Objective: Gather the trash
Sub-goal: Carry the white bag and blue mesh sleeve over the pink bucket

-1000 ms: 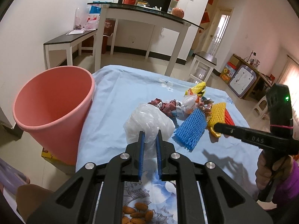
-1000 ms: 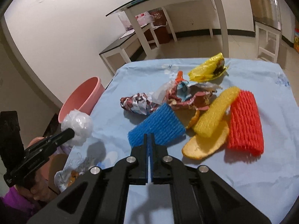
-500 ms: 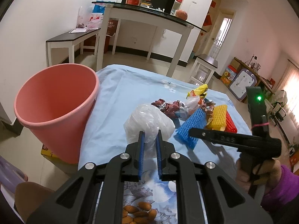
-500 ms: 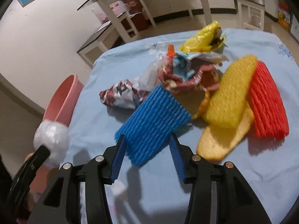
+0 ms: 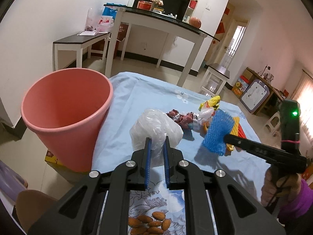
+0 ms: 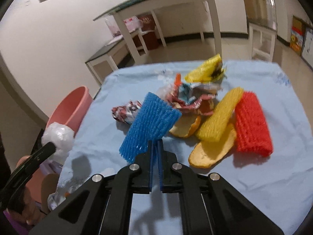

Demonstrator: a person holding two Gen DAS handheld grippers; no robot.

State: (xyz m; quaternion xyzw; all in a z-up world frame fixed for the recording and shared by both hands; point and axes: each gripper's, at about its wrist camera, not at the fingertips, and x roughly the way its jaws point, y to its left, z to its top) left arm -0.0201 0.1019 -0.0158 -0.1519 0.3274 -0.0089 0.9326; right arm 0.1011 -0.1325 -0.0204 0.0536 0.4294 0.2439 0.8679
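Left gripper [image 5: 156, 143] pinches crumpled clear plastic bag [image 5: 155, 130] — salmon-pink plastic bin [image 5: 66, 115] just left. Right gripper [image 6: 156, 145], jaws just closed, clamps blue foam mesh sleeve [image 6: 150, 124] — near edge, lifted off blue tablecloth [image 6: 254, 176].

The right gripper [image 6: 155, 146], whose jaws stood spread around the near end of the blue foam net [image 6: 150, 126] half a second ago, has just been closing and now pinches that net. The net, earlier lying flat on the blue tablecloth [image 6: 254, 176], is now tilted up off it, casting a shadow beneath.
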